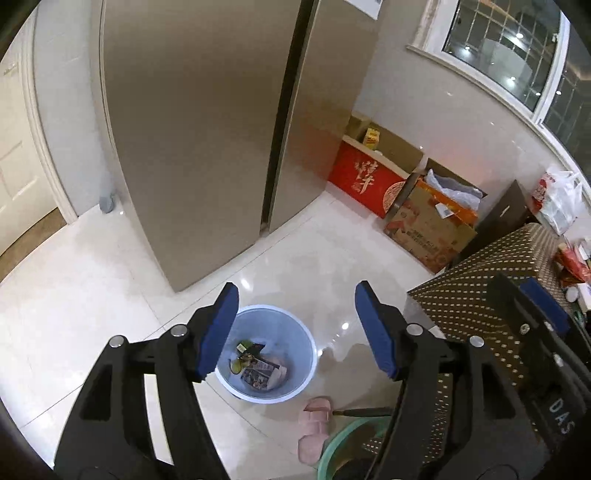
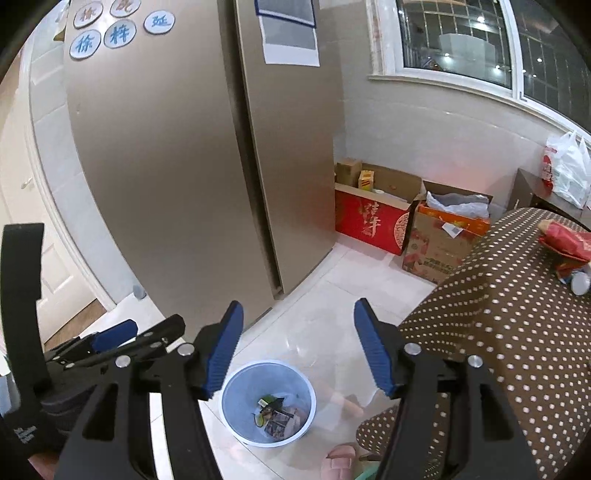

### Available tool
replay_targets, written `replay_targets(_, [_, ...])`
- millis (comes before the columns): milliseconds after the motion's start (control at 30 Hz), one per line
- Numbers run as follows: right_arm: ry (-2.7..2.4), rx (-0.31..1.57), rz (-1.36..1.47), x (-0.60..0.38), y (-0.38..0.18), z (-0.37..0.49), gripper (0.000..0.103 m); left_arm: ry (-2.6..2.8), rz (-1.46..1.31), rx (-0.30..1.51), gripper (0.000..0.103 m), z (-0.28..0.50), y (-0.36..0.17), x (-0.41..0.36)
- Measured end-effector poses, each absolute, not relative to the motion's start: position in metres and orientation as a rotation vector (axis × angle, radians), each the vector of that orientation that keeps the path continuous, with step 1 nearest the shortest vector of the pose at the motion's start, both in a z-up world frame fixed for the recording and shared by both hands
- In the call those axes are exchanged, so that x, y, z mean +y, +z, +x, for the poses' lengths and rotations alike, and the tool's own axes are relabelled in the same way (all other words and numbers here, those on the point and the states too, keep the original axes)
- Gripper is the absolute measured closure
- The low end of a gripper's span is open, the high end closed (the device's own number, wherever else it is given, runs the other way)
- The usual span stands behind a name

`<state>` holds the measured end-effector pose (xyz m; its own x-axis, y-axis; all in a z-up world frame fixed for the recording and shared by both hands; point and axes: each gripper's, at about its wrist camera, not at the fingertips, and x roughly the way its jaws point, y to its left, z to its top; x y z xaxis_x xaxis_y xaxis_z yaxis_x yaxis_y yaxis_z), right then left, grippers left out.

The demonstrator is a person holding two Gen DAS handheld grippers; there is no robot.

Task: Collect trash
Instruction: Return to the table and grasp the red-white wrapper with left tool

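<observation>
The left gripper (image 1: 295, 328) stands wide, its 2 blue pads apart with nothing between them and nothing touching them; it hangs above the floor and looks down on the bin (image 1: 266, 354). The right gripper (image 2: 297, 347) is likewise wide and empty, held above the same bin (image 2: 268, 402), and in its view the left gripper (image 2: 122, 338) shows at the left edge. The bin is a pale blue round tub standing on the floor, and the trash (image 1: 258, 369) lies at its bottom: crumpled printed wrappers and a small greenish scrap. The floor (image 1: 110, 295) is glossy cream tile with light glints. Behind the bin stands a tall bronze 2-door fridge (image 1: 192, 129) with round character magnets (image 2: 118, 33) and a paper sheet (image 2: 290, 33) on its doors. To the right of the fridge, against the wall, sit a red box (image 1: 364, 181) and an open cardboard box (image 1: 432, 225) with bags in it. A table under a brown dotted cloth (image 2: 509, 306) fills the right side, with a red packet (image 2: 565, 240) on it. A pink slipper (image 1: 314, 428) and a green basin (image 1: 347, 450) lie near the bin. A barred window (image 2: 461, 40) is above.
</observation>
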<state>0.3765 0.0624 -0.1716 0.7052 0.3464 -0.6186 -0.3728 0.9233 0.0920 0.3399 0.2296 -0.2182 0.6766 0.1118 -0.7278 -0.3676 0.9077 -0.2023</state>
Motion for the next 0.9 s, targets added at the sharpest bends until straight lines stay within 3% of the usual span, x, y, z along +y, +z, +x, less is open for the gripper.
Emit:
replay_targets(367, [0.311,0.606,0.019,-0.009,-0.131,0.348,0.04,0.171,-0.283,0.704,0.038,0.32,-0.167,0.158])
replay_targets(900, [-0.036,0.583,0.079,-0.216,-0.121,0.3,0.035,-0.205,-0.054,0.738,0.029,0.318,-0.154,-0.055])
